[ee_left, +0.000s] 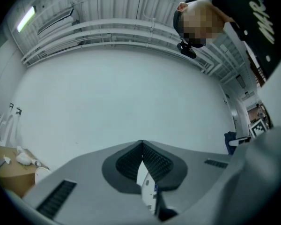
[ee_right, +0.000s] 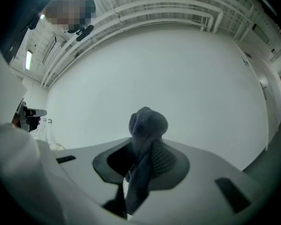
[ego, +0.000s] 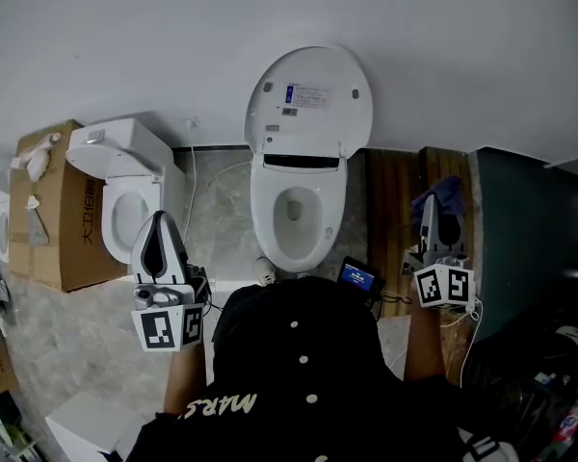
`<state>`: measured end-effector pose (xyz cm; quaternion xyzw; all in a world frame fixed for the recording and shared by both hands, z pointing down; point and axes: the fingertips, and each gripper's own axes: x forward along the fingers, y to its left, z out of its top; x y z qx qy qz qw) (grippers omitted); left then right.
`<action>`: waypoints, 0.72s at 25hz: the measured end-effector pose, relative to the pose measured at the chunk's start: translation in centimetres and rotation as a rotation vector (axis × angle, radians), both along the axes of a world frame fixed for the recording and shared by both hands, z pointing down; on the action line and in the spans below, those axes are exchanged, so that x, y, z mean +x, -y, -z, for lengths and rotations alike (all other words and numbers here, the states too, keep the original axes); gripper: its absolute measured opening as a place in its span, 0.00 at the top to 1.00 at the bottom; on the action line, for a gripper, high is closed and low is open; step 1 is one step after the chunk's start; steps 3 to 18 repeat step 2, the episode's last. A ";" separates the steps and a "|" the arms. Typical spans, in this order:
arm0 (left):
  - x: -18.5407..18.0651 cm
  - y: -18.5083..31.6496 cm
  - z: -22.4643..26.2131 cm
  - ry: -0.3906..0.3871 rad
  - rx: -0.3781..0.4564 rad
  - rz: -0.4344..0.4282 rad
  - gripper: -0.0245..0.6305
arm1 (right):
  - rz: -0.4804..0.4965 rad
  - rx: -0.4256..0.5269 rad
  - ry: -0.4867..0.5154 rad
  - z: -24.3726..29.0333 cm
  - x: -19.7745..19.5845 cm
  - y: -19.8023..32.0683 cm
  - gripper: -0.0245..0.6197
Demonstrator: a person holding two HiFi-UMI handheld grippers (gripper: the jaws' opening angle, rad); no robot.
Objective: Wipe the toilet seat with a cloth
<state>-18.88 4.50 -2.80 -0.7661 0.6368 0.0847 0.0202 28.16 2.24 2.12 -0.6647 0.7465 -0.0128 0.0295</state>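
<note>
**Cloth held, seat ahead**

Near us, our left gripper [ego: 160,229] has its jaws closed on nothing. Our right gripper [ego: 432,221] pinches the blue cloth [ego: 445,193]. Farther off, between them, is the toilet seat [ego: 266,215], with its lid [ego: 313,99] raised.

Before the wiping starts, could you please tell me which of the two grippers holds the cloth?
The right gripper: its jaws are shut on the dark blue cloth, bunched above them. The left gripper is shut with nothing between its jaws.
</note>
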 end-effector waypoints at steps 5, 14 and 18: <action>-0.1 0.0 0.1 -0.001 0.002 0.002 0.95 | 0.003 0.004 -0.003 0.1 -0.2 0.0 0.83; -0.1 0.0 0.1 -0.001 0.002 0.002 0.95 | 0.003 0.004 -0.003 0.1 -0.2 0.0 0.83; -0.1 0.0 0.1 -0.001 0.002 0.002 0.95 | 0.003 0.004 -0.003 0.1 -0.2 0.0 0.83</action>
